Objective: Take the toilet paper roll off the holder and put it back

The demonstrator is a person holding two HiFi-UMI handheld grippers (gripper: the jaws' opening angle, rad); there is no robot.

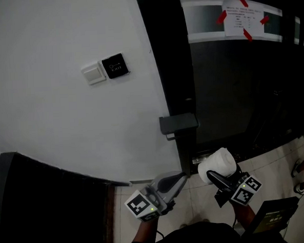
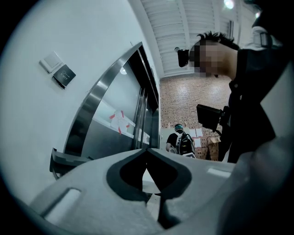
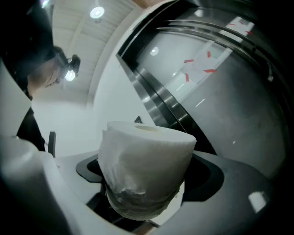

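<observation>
one toilet paper roll (image 1: 217, 164) is pinched in the right tongs (image 1: 214, 174), core end facing forward. the holder (image 1: 178, 124) lies above and left of it. the left tongs (image 1: 182, 176) are pressed together, empty.

soft white paper roll (image 3: 146, 170), matt wall (image 1: 54, 124)

The head view looks steeply down from above on a white wall (image 1: 65, 123), a dark door (image 1: 232, 88), the left gripper (image 1: 182, 177) and right gripper (image 1: 213, 174) at lower centre. Each gripper view looks upward, close along its own jaws. All three share the taped notice (image 1: 240, 18).
</observation>
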